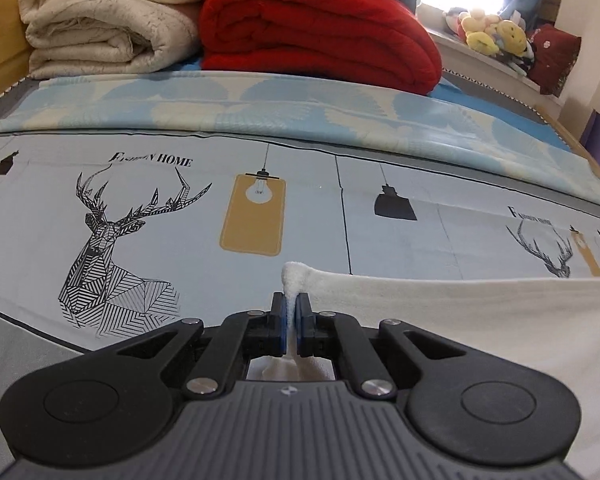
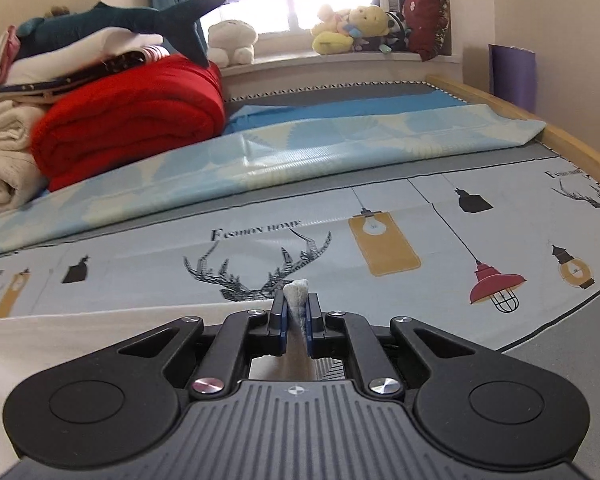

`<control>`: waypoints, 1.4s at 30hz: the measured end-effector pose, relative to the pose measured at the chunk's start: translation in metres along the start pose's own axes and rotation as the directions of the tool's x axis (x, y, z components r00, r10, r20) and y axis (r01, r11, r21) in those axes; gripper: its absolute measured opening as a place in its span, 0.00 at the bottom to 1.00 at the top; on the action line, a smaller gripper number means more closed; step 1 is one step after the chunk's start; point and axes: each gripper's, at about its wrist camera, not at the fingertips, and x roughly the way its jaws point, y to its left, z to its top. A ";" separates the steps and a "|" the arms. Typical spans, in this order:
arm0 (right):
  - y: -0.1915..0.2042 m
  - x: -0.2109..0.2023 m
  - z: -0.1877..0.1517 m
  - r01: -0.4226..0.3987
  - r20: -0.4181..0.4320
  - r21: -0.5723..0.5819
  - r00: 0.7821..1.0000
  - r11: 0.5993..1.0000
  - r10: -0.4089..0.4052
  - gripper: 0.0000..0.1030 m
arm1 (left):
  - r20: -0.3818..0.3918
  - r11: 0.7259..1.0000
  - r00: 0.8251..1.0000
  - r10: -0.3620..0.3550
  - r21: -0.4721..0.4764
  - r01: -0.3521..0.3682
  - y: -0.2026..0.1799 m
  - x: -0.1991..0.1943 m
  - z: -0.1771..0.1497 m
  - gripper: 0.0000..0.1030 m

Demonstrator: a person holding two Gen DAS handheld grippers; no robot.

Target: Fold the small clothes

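Near the bed's front edge, your left gripper (image 1: 291, 312) and right gripper (image 2: 296, 314) each pinch a corner of the white garment (image 1: 480, 320). Carry both corners forward level, keeping the edge taut. Ahead the printed sheet (image 1: 180, 220) lies bare; the red blanket (image 1: 320, 32) sits well clear.

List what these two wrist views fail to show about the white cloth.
- white cloth: its near part, left wrist view, hidden behind the left gripper body.
- Its full shape: cut off by the frame edge, right wrist view.
- Cloth under the right gripper: hidden by the gripper body.
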 end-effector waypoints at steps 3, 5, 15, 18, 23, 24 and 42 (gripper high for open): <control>0.001 0.014 -0.003 0.013 -0.057 -0.003 0.998 1.000 -0.013 0.09 | -0.054 1.000 0.998 0.014 -0.017 -0.015 0.005 0.010 0.003 0.08; 0.000 0.024 -0.005 0.052 -0.112 0.002 0.992 0.999 -0.052 0.14 | -0.045 0.999 0.998 0.042 -0.027 -0.043 0.009 0.007 0.005 0.08; -0.012 -0.010 -0.002 -0.107 -0.139 0.048 0.984 0.993 0.113 0.22 | -0.166 0.974 0.961 -0.220 0.013 0.226 0.015 -0.015 -0.003 0.08; -0.003 -0.020 -0.013 -0.282 -0.262 0.015 0.925 0.959 0.276 0.23 | -0.275 0.941 0.915 -0.294 0.084 0.328 0.005 -0.019 -0.020 0.08; 0.023 -0.039 -0.055 -0.434 -0.506 -0.155 0.806 0.887 0.306 0.40 | -0.525 0.902 0.834 -0.172 0.255 0.347 -0.005 -0.005 -0.076 0.07; 0.025 -0.042 -0.065 -0.419 -0.532 -0.215 0.808 0.882 0.254 0.40 | -0.525 0.891 0.838 -0.150 0.297 0.345 -0.006 -0.008 -0.083 0.05; -0.004 -0.082 -0.098 -0.255 -0.614 -0.292 0.789 0.922 0.024 0.39 | -0.538 0.844 0.843 -0.023 0.441 0.304 -0.023 -0.060 -0.130 0.16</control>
